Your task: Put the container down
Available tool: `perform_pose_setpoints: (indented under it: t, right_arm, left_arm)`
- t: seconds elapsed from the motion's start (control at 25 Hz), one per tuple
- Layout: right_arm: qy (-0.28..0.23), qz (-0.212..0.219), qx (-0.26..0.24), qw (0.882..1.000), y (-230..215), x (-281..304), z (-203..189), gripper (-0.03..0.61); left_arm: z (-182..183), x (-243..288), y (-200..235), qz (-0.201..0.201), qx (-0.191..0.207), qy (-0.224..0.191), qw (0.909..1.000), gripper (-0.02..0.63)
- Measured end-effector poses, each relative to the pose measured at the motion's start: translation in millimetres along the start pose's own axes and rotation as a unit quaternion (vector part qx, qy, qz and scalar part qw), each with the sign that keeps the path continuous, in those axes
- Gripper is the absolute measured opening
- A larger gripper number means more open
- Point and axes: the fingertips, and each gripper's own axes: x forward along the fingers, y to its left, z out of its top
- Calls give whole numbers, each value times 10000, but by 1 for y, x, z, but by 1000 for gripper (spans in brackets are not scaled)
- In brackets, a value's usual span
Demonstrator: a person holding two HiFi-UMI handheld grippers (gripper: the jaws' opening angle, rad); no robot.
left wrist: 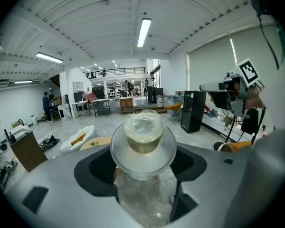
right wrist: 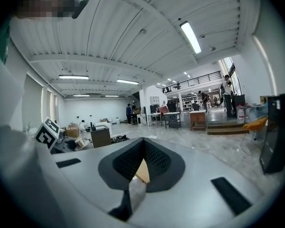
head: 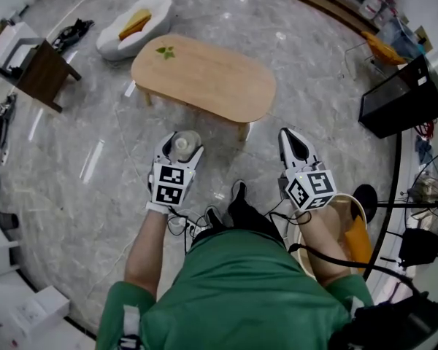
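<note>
Container [left wrist: 142, 132], likely light and slippery, sat clamped sideways in left gripper [head: 181, 145]; right gripper [head: 290, 138] was closed, empty; table [head: 204, 75] at twelve o'clock

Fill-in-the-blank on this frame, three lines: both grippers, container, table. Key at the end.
1. The left gripper is ____ on the clear container.
2. The right gripper holds ____.
3. The container hangs over the ____, short of the wooden table.
Missing words: shut; nothing; floor.
</note>
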Motion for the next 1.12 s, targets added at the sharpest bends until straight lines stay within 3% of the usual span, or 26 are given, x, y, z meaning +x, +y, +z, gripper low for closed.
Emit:
perform_pose_setpoints:
  t: [0.4, 1.12]
  right_arm:
    - [-156, 58, 141, 9998, -25, 77, 1, 12]
    - [-434, 366, 139, 9983, -159, 260, 50, 12]
  left_arm:
    - [32, 56, 32, 82, 100, 59, 9999, 337]
    - [117, 204, 117, 604, -164, 353, 9974, 337]
